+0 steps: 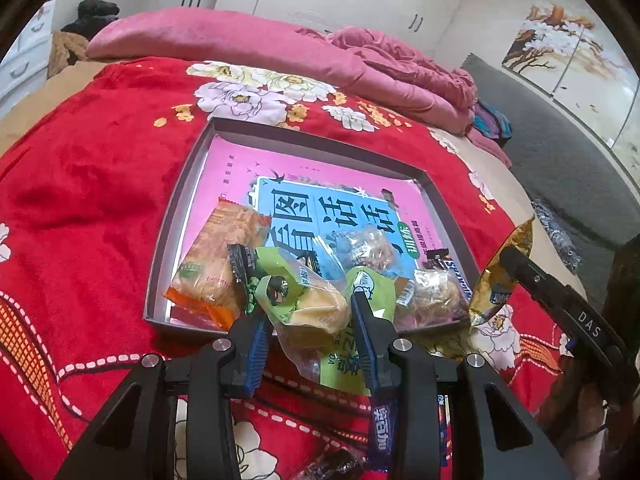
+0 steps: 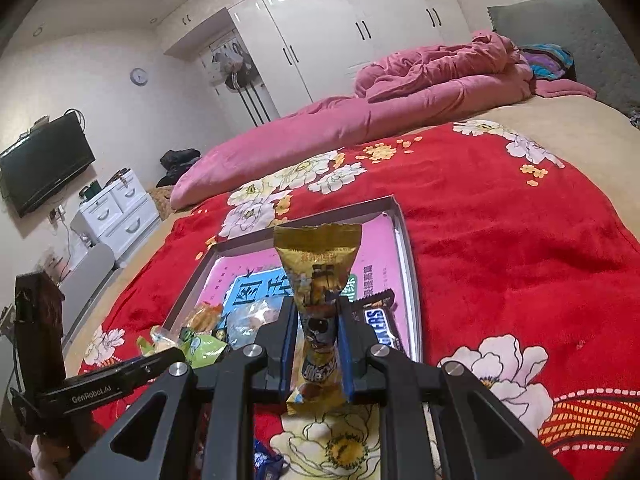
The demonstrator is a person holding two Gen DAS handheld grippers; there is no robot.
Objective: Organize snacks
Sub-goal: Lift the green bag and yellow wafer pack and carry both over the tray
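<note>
Snacks lie mostly in a shallow grey tray (image 1: 182, 200) that rests on the red flowered blanket (image 1: 88, 184) of the bed; a folded pink quilt (image 1: 240, 52) lies at the far side. On the tray bottom there is a pink and blue book cover (image 1: 320, 204) with big characters. At the near edge of the tray, from left to right, sit an orange packet (image 1: 216, 268), a clear bag with brown pieces (image 1: 368, 246) and a Snickers bar (image 2: 380, 326) near the right wall.

The left gripper (image 1: 310, 308) is closed around a green pastry packet (image 1: 316, 308), which hangs over the near rim of the tray (partly inside, partly above the blanket). The right gripper (image 2: 318, 340) pinches a gold wrapped snack (image 2: 318, 276) held upright, just at the near right corner of the tray. A small blue wrapper (image 1: 382, 432) lies on the blanket under the left gripper.
</note>
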